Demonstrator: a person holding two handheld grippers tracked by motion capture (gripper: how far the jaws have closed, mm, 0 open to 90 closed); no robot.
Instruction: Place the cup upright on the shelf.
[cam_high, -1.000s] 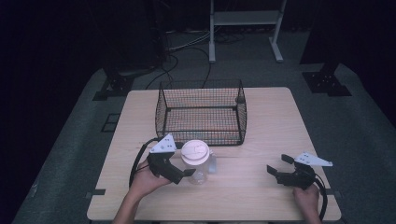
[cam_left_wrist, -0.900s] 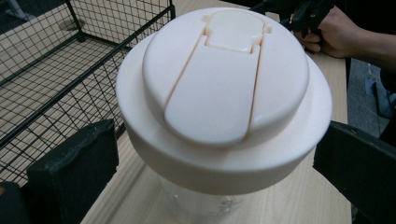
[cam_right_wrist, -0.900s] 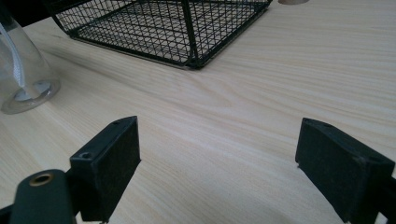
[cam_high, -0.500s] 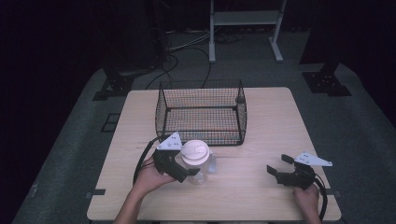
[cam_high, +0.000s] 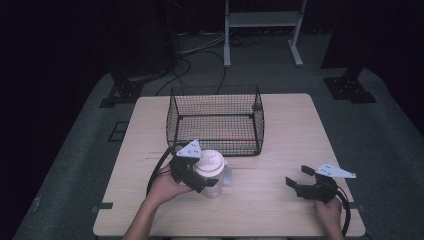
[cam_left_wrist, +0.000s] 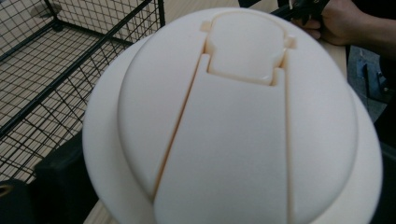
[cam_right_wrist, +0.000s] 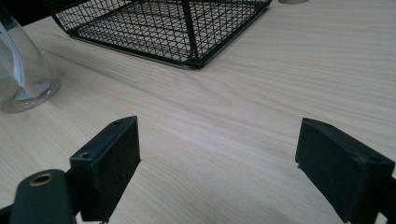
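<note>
The left hand-held gripper (cam_high: 197, 176) pinches a clear cup (cam_high: 216, 181) with a white domed lid (cam_high: 210, 163), just under that lid. The cup is upright at the bench's (cam_high: 280, 135) near left, just in front of the wire basket (cam_high: 216, 120). In the right gripper view its base (cam_right_wrist: 28, 95) appears to rest on the wood, though I cannot rule out a slight lift. The left gripper view looks down on the lid (cam_left_wrist: 233, 121), with the basket's mesh (cam_left_wrist: 56, 70) close behind.

The likely step is carrying the cup into the basket. To do it well, keep the pinch firm but not crushing, since thin clear plastic will probably flex and the lid could pop. Lift straight up, high enough for the base to clear the basket's front rim, then move forward and lower it level onto the mesh floor, keeping the cup upright throughout.

The right hand-held gripper (cam_high: 307, 182) rests low at the bench's near right, jaws spread wide and holding nothing, well apart from the cup; it is best kept there, out of the way.
</note>
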